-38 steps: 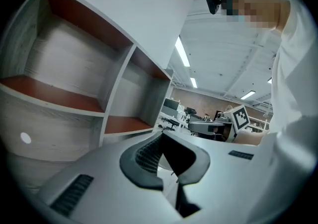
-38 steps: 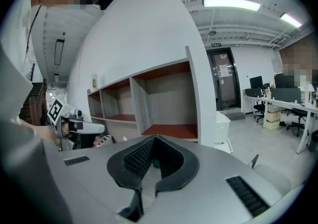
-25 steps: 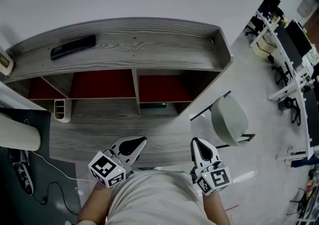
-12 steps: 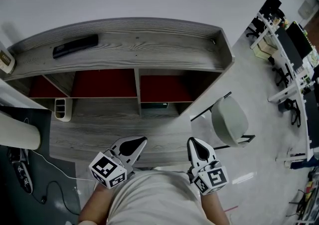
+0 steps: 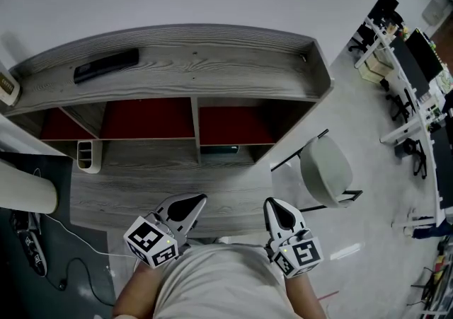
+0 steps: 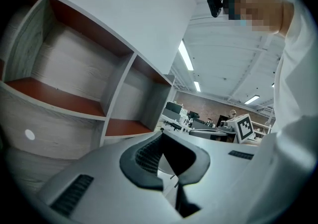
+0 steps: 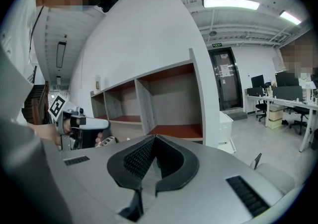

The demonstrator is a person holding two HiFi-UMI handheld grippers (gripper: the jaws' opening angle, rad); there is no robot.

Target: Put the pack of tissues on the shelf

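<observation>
- Tongs first: the left gripper [image 5: 199,201] and the right gripper [image 5: 274,205] both have their jaws pressed together with nothing between the pads. They are held close to the person's body over the near edge of the lower board [image 5: 141,194].
- Pack of tissues: neither gripper carries it, and I cannot pick it out with certainty in any view. A small, flat, dark green thing [image 5: 218,148] lies at the front of the right-hand compartment of the shelf [image 5: 212,73]. It may be the pack, but it is too small to tell.
- Other things nearby: a dark bar [image 5: 106,66] rests on the top board. A white holder [image 5: 88,155] stands at the left of the lower board, and a beige thing [image 5: 6,89] shows at the left edge, cut off by the frame.
- Stage, as a judgement: the scene fits two readings. If the green thing is the pack, it already lies on the shelf and the hands are drawn back. If it is not, the pack is somewhere out of view.
- Doing it well either way:
  - Settle what the green thing is before committing a hand.
  - Keep both tongs nearly level and clear of the board's edge and the upright divider [image 5: 194,126].
  - A soft pack will probably crush and sag, so a grip across its middle with only light pressure seems wise.
  - It should be set flat and well inside a compartment, not perched on the lip.
</observation>
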